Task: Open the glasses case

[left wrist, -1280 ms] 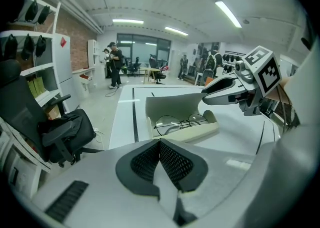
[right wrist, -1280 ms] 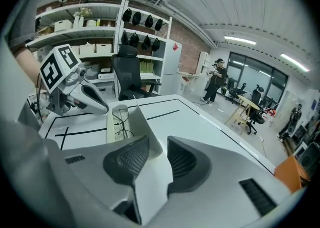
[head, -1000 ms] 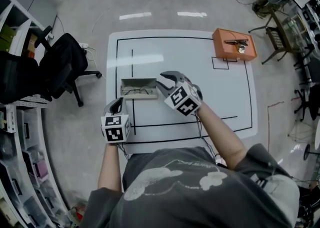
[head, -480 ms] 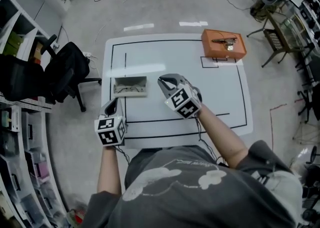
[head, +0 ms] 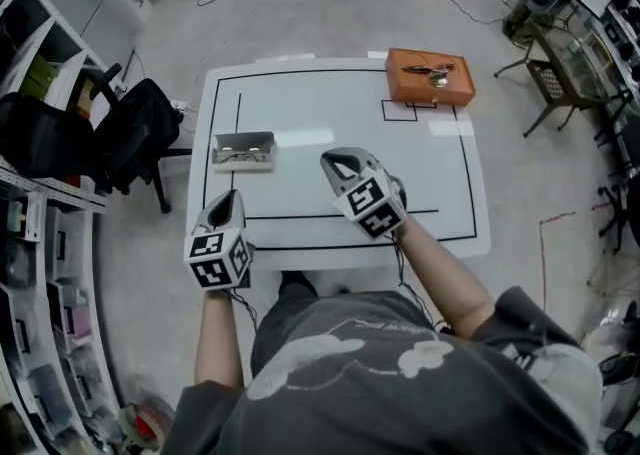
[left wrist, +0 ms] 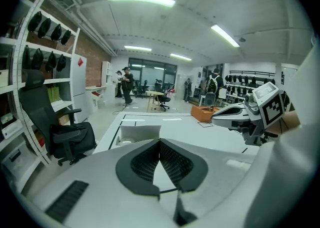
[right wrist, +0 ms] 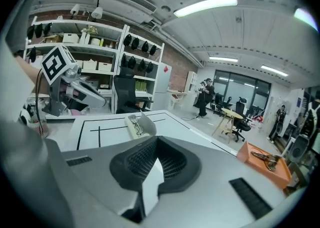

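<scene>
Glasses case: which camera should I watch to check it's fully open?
Head view: the glasses case lies whole and unobstructed on the table, open, glasses inside. The right gripper view shows its raised lid and glasses, near end hidden behind the right gripper. The left gripper view shows mostly a pale panel.

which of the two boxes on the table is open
The grey glasses case at the left of the table: lid up, glasses inside. The orange box at the far right corner is shut.
</scene>
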Demonstrator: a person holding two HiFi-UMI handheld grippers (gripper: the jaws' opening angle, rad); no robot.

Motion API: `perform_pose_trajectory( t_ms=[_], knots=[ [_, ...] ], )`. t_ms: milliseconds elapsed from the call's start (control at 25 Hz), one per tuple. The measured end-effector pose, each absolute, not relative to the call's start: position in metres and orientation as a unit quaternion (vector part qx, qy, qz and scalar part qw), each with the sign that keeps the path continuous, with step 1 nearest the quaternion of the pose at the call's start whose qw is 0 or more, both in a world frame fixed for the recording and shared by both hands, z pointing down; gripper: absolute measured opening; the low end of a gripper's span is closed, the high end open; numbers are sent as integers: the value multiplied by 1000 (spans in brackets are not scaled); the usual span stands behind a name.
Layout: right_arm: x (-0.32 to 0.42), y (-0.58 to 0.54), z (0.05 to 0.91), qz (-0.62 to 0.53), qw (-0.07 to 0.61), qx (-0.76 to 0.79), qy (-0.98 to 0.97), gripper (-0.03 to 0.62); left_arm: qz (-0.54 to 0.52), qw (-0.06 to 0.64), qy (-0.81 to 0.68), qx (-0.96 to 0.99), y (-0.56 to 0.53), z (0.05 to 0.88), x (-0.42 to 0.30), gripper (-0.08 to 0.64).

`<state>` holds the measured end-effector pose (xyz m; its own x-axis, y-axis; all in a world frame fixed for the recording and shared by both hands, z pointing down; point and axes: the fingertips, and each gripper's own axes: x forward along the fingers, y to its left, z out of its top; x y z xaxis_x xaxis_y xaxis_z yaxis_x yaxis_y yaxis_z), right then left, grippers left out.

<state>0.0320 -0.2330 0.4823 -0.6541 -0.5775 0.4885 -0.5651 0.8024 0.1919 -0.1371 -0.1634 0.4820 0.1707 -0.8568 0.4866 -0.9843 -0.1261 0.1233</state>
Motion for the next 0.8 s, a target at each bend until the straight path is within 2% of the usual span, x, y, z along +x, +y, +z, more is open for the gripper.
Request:
perform_pose_trajectory(
  t_ms=[320, 800],
  knots=[
    [77, -179, 473, -5, 244, 315, -917, -2, 128, 218, -645, 721, -103, 474, -101, 3],
    [101, -126, 485, 20, 227, 320, -919, -2, 135, 243, -638, 718, -51, 488, -73, 3]
  ],
)
